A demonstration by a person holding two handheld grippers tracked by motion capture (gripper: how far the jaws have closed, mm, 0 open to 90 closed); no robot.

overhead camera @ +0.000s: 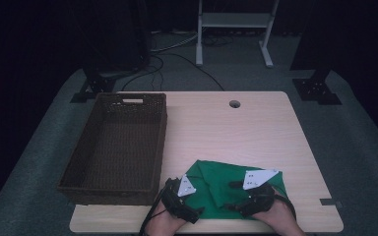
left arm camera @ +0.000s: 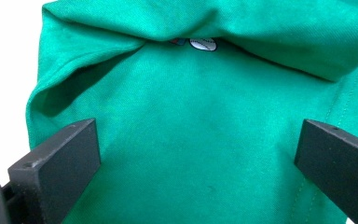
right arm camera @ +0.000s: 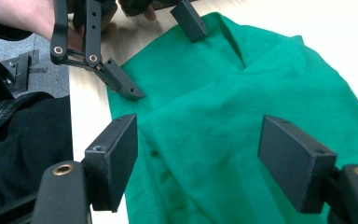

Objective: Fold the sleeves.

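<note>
A crumpled green cloth (overhead camera: pixel 221 179) lies on the wooden table (overhead camera: pixel 236 128) near its front edge. My left gripper (overhead camera: pixel 197 195) hovers at the cloth's left side, open. In the left gripper view its jaws (left arm camera: pixel 198 158) stand wide apart over the green cloth (left arm camera: pixel 205 107), where a small printed patch (left arm camera: pixel 203 44) peeks from under a fold. My right gripper (overhead camera: pixel 229 195) sits over the cloth's right half and points left. In the right gripper view its jaws (right arm camera: pixel 198 158) are apart above the green cloth (right arm camera: pixel 242 102), pinching nothing. The left gripper (right arm camera: pixel 161 58) faces it there, open.
A dark wicker basket (overhead camera: pixel 162 142) stands on the left part of the table, with nothing visible inside it. A cable hole (overhead camera: pixel 234 103) sits near the table's far edge. Beyond the table are cables and a white frame (overhead camera: pixel 234 19) on the floor.
</note>
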